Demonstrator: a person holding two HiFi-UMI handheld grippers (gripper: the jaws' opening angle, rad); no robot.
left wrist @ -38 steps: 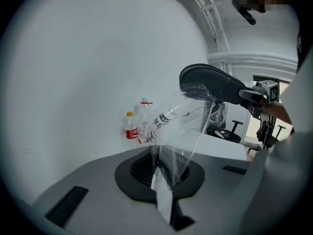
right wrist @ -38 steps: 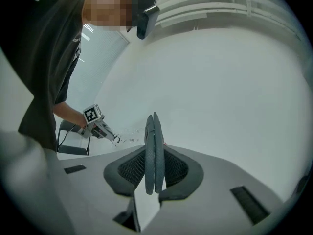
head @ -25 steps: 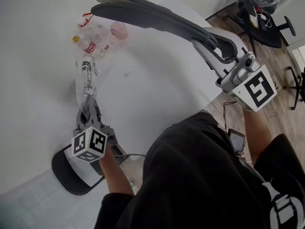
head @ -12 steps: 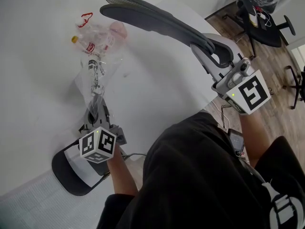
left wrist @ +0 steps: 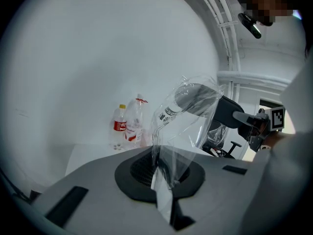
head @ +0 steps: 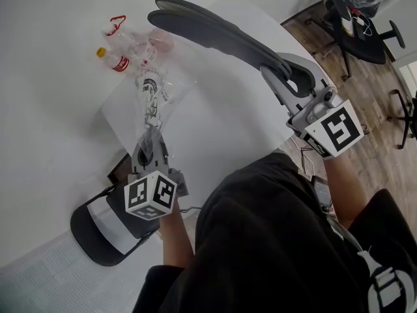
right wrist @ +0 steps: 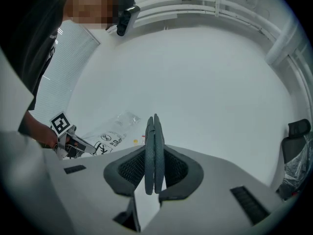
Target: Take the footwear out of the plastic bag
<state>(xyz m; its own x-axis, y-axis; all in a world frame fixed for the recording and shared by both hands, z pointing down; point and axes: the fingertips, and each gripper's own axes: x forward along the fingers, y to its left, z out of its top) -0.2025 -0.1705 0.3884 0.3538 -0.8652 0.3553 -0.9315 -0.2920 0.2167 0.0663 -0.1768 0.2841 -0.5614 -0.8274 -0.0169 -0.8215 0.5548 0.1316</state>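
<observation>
Footwear, a flat grey pair pressed together, is clamped at one end in the right tool and held out in the air to the right of the bottles. The left tool is pinched tight on the plastic bag, which trails slack and empty. Over the last second the bag has slid from against the bottles to just beside them, nearer the person, and the pair has sunk slightly. The pair is fully free of the bag, so removal looks done.
</observation>
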